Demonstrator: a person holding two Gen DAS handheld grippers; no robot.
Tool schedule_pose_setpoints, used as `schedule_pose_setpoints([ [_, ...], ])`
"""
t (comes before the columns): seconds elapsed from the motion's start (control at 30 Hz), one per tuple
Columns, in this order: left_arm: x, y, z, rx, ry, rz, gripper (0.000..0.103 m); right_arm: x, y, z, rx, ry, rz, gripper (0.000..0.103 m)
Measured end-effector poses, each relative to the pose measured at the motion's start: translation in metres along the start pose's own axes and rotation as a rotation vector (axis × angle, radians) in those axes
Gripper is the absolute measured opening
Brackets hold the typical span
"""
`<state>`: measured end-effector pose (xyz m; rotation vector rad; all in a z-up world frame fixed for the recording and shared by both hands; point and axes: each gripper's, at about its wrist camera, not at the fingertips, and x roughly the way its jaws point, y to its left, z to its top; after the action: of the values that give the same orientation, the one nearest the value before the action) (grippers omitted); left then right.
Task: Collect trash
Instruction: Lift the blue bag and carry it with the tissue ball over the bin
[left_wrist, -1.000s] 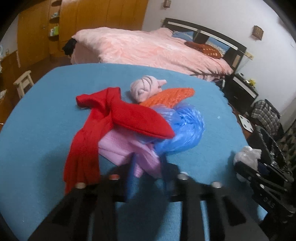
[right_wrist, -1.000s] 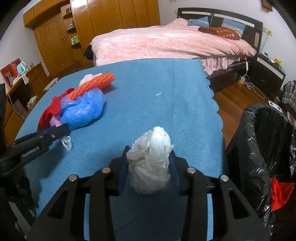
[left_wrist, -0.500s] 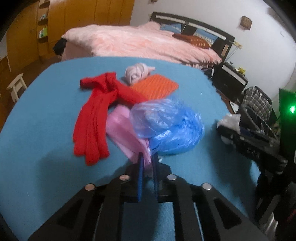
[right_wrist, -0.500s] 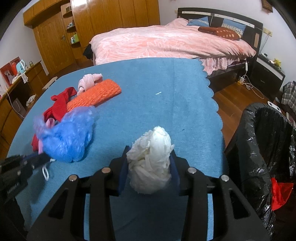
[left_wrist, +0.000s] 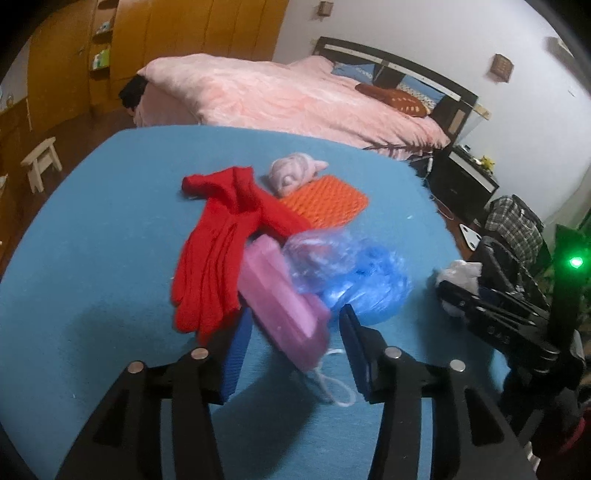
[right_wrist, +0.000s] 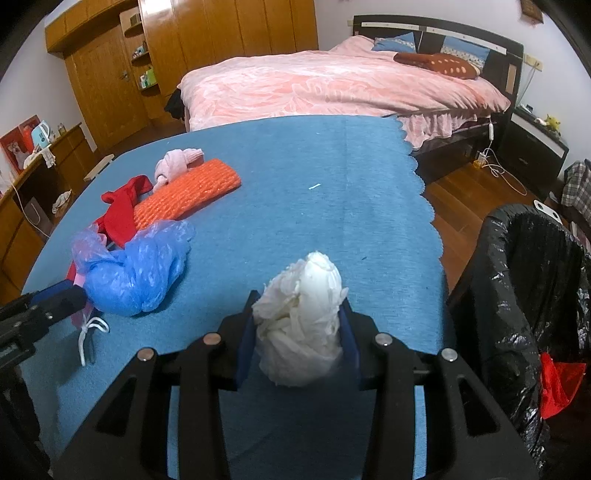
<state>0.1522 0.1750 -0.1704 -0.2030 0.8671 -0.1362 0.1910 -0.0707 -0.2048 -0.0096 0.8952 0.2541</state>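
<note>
On the blue tablecloth (left_wrist: 92, 258) a pink face mask (left_wrist: 284, 299) with white ear loops (left_wrist: 332, 387) lies between the jaws of my left gripper (left_wrist: 295, 317). Those jaws are opening and their pads stand clear of the mask. A crumpled blue plastic bag (left_wrist: 354, 273) rests just beyond the mask, beside a red cloth (left_wrist: 218, 251). My right gripper (right_wrist: 298, 306) is shut on a white crumpled wad (right_wrist: 303, 325), held over the table's near edge. A black-lined trash bin (right_wrist: 517, 295) stands to its right.
An orange knitted cloth (right_wrist: 188, 192) and a rolled pink sock (right_wrist: 177, 162) lie further back on the table. Something red (right_wrist: 557, 380) sits inside the bin. A bed (right_wrist: 332, 85) stands behind the table, wooden wardrobes (right_wrist: 221, 44) at the back left.
My left gripper drew back and rose, dragging the pink mask and blue bag out from the red cloth; its jaws then went from shut to apart. The right gripper kept still.
</note>
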Motion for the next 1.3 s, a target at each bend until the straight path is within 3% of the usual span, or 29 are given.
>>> schedule_pose_setpoints([
  [0.37,0.003,-0.052,0.017,0.121,-0.068,-0.033,0.049,-0.018,-0.014,0.009,0.002,-0.04,-0.017,0.04],
  [0.6,0.036,-0.071,0.014,0.18,-0.02,-0.024,0.049,-0.023,-0.025,0.01,0.015,-0.05,-0.02,0.04],
  [0.77,0.041,-0.077,0.007,0.204,-0.027,-0.015,0.048,-0.022,-0.029,0.009,0.024,-0.046,-0.019,0.04],
  [0.93,0.045,-0.076,0.005,0.219,-0.041,0.033,0.029,-0.021,-0.03,0.009,0.027,-0.046,-0.017,0.04],
  [1.2,0.032,-0.072,0.009,0.174,-0.081,0.015,0.004,-0.03,-0.026,0.011,0.027,-0.057,-0.005,0.04],
  [1.3,0.013,-0.08,0.012,0.18,-0.136,-0.008,0.002,-0.04,-0.028,0.013,0.028,-0.074,-0.003,0.04],
])
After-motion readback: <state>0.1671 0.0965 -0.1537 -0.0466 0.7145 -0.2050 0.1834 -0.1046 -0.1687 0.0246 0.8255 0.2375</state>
